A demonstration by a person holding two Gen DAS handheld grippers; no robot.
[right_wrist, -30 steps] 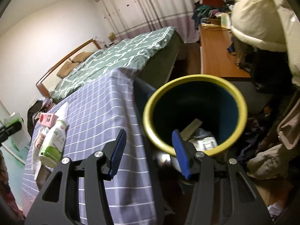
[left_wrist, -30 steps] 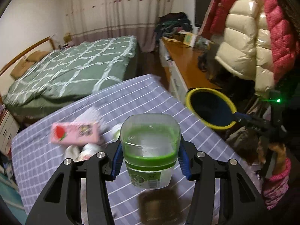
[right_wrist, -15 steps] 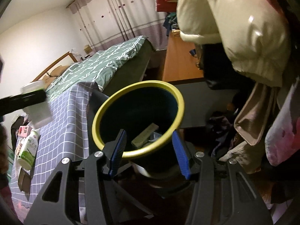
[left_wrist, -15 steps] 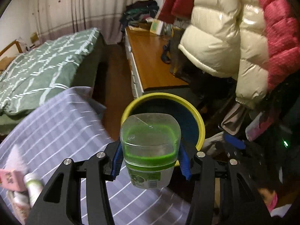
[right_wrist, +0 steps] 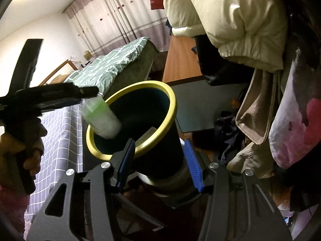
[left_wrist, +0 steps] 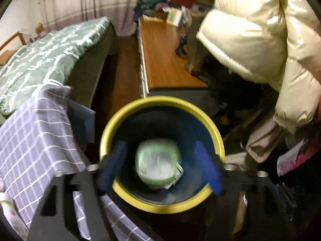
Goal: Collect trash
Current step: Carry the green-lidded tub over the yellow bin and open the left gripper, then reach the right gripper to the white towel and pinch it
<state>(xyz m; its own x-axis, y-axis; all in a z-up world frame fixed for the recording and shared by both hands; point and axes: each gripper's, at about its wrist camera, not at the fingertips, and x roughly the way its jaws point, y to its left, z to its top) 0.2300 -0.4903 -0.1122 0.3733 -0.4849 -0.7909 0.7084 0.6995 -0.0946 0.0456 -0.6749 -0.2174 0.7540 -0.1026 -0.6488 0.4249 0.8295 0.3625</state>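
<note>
A dark bin with a yellow rim (left_wrist: 158, 102) (right_wrist: 172, 108) is held up beside the table. My right gripper (right_wrist: 160, 162) is shut on the bin's dark body below the rim. My left gripper (left_wrist: 160, 166) is open above the bin mouth, its blue pads wide apart. A clear bottle with green residue (left_wrist: 156, 162) is free between them, blurred, dropping into the bin. In the right wrist view the bottle (right_wrist: 100, 118) sits tilted at the bin's rim, just under the left gripper (right_wrist: 88, 92). Other trash (right_wrist: 146, 134) lies inside the bin.
The table with a purple checked cloth (left_wrist: 32, 132) is at the left, with a white green-labelled bottle (left_wrist: 8, 204) at its edge. A green bed (left_wrist: 46, 56) and a wooden desk (left_wrist: 164, 56) lie beyond. Puffy coats (left_wrist: 260, 40) hang close on the right.
My left gripper swung from over the table to above the bin, then opened and let go of the bottle. My right gripper tilted the bin toward the left one.
</note>
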